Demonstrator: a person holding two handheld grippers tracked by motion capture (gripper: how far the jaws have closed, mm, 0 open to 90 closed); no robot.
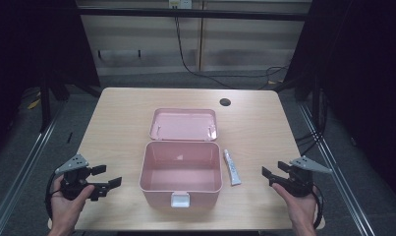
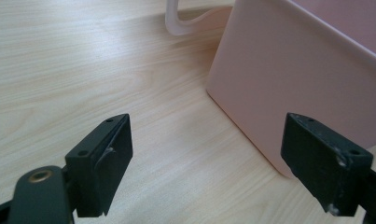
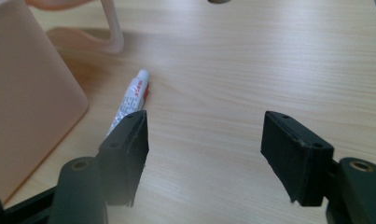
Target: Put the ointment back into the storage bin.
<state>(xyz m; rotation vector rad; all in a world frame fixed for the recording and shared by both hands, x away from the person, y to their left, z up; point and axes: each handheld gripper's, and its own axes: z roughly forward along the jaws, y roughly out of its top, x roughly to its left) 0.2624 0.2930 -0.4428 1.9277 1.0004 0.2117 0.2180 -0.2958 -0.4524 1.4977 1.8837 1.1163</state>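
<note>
Hands low at the near edge of the tabletop [image 1: 117, 103], I hold my left claw [image 1: 108, 178] and my right claw [image 1: 270, 175] spread wide with nothing between their jaws, one on each side of the pink box [image 1: 181, 174]. In the right gripper view the small white tube [image 3: 129, 99] lies flat on the wood just ahead of my right claw, a little off toward its left jaw, cap end pointing away, close beside the wall of the box but apart from it. I judge the tube light and soft-walled, so a hard squeeze could dent it or push paste toward the cap; its smooth skin may slip, and it sits low on the tabletop. Taking it across the middle of its body, with the jaws square to its length, looks best to me. Beyond the tube the box stands open and looks empty, a pale latch [image 1: 180, 199] on its near wall. Farther still its lid [image 1: 184, 124] lies back flat, and past that a dark round hole [image 1: 225, 102] marks the far side of the tabletop.
</note>
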